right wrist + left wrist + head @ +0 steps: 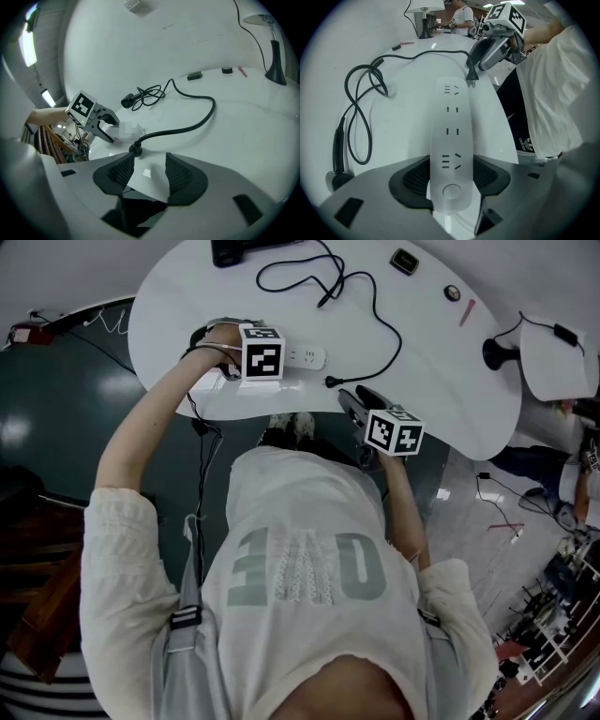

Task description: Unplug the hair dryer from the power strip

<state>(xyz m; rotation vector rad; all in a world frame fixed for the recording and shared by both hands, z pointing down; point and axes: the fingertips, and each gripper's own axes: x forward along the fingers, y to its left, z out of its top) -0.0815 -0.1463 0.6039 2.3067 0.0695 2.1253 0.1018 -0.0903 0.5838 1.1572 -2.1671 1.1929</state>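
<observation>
A white power strip [306, 357] lies on the white table [441, 381]. My left gripper [228, 360] points straight down and is shut on the strip's switch end [451, 161], a pad pressing on each side. All the strip's sockets stand empty. The black plug [331, 382] lies on the table beside the strip's far end [472, 77]. Its cord [389, 338] loops away to the black hair dryer [230, 251] at the far edge. My right gripper [147, 165] is open, nothing between its pads, with the plug [136, 149] just past its tips.
A black lamp base [500, 353] stands at the table's right end. A small dark box [405, 261], a round button-like thing [453, 292] and a red pen [466, 312] lie at the back right. The table's near edge runs just under both grippers.
</observation>
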